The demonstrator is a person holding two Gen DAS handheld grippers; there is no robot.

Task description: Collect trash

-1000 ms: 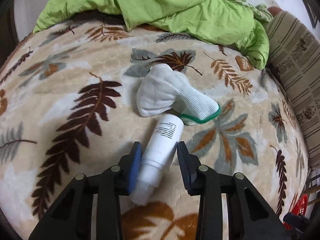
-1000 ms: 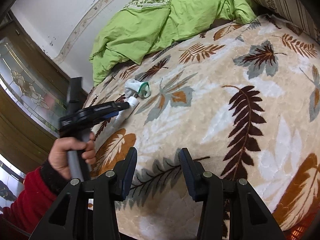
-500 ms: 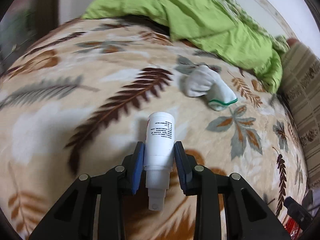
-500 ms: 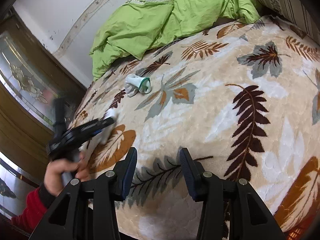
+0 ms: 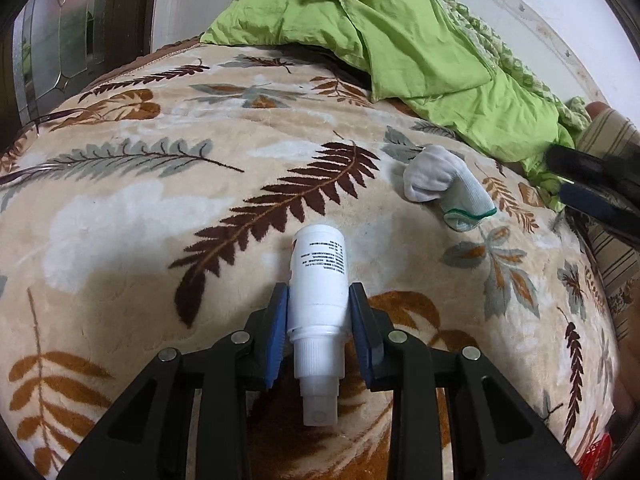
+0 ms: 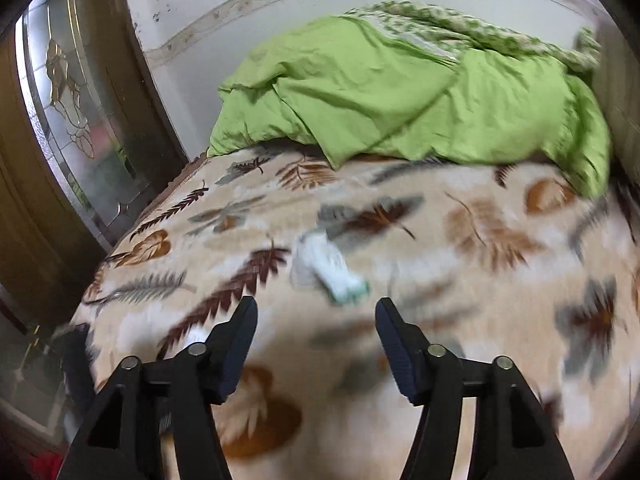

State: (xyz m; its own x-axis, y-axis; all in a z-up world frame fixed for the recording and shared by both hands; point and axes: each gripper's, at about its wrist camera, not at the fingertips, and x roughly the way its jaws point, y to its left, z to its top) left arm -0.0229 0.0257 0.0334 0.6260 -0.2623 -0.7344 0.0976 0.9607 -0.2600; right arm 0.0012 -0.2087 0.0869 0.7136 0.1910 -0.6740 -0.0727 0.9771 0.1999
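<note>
A white spray bottle (image 5: pixel 318 280) with small black print is clamped between the blue pads of my left gripper (image 5: pixel 319 308), lifted over the leaf-patterned blanket (image 5: pixel 160 208), nozzle toward the camera. A crumpled white sock with a green cuff (image 5: pixel 444 188) lies on the blanket beyond it, to the right. In the right wrist view the picture is blurred; my right gripper (image 6: pixel 316 320) has its jaws opening with nothing between them, and the sock (image 6: pixel 328 268) lies just ahead of the fingertips. The right gripper's dark tip (image 5: pixel 592 192) shows at the left wrist view's right edge.
A rumpled green duvet (image 5: pixel 400 40) fills the back of the bed against the white wall. A striped cushion (image 5: pixel 612 240) borders the right side. A wooden door with patterned glass (image 6: pixel 68 120) stands left of the bed. Something red (image 5: pixel 596 456) sits low at the right.
The left gripper shut on the bottle and drew it back from the sock. The right gripper swung left toward the sock and its jaws spread wider.
</note>
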